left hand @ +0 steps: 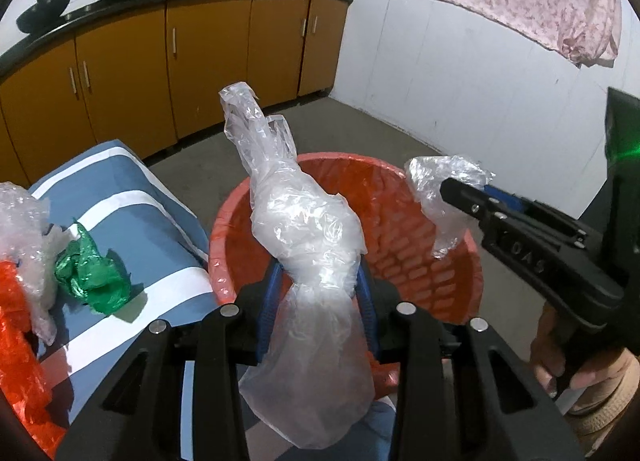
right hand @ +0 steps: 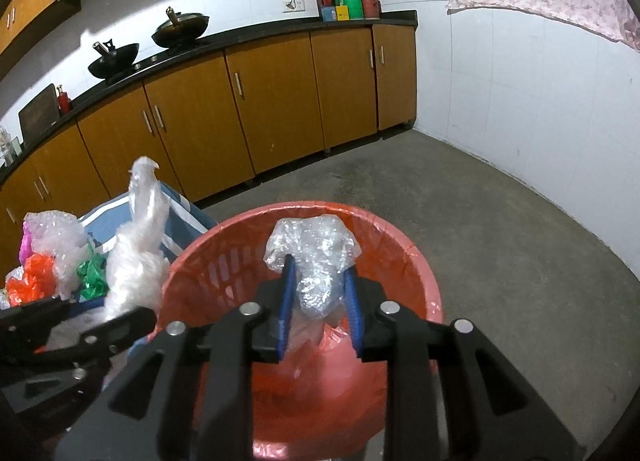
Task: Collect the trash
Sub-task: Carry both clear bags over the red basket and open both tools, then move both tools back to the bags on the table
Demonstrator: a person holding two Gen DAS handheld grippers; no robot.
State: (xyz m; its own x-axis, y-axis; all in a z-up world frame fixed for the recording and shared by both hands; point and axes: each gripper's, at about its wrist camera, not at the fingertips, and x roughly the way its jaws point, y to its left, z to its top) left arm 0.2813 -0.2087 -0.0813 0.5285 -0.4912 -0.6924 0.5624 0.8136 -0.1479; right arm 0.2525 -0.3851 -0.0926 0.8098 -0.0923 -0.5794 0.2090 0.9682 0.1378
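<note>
Table [left hand: 120, 181]: on the left, covered with a blue cloth with white stripes; the loose trash lies on it.
Orange bag [left hand: 16, 325]: crumpled at the table's near left edge, touching the bubble wrap beside it.
Bubble wrap [left hand: 24, 229]: a pale heap on the table, just left of the green wrapper.
Green wrapper [left hand: 92, 273]: crumpled foil-like plastic, lying on the blue cloth apart from the basket.
Left gripper [left hand: 320, 281]: its blue pads press on both sides of the clear plastic bag, jaws partly apart around the bundle.
Clear plastic bag [left hand: 304, 229]: a long, twisted bundle held in the left gripper, its top standing up above the basket's near-left rim and its tail hanging below the jaws.
Basket [left hand: 384, 189]: red-orange mesh bin lined with a red bag, standing on the grey floor right beside the table.
Right gripper [right hand: 320, 289]: held over the basket's opening, with a wad between its blue pads; whether the pads still press on it cannot be told.
Crinkled clear wad [right hand: 316, 257]: shiny crumpled film between the right gripper's fingers, above the basket's inside.
Hand [left hand: 560, 357]: on the right gripper's handle at the far right.
Cabinets [right hand: 272, 101]: brown doors under a dark counter along the back wall.
</note>
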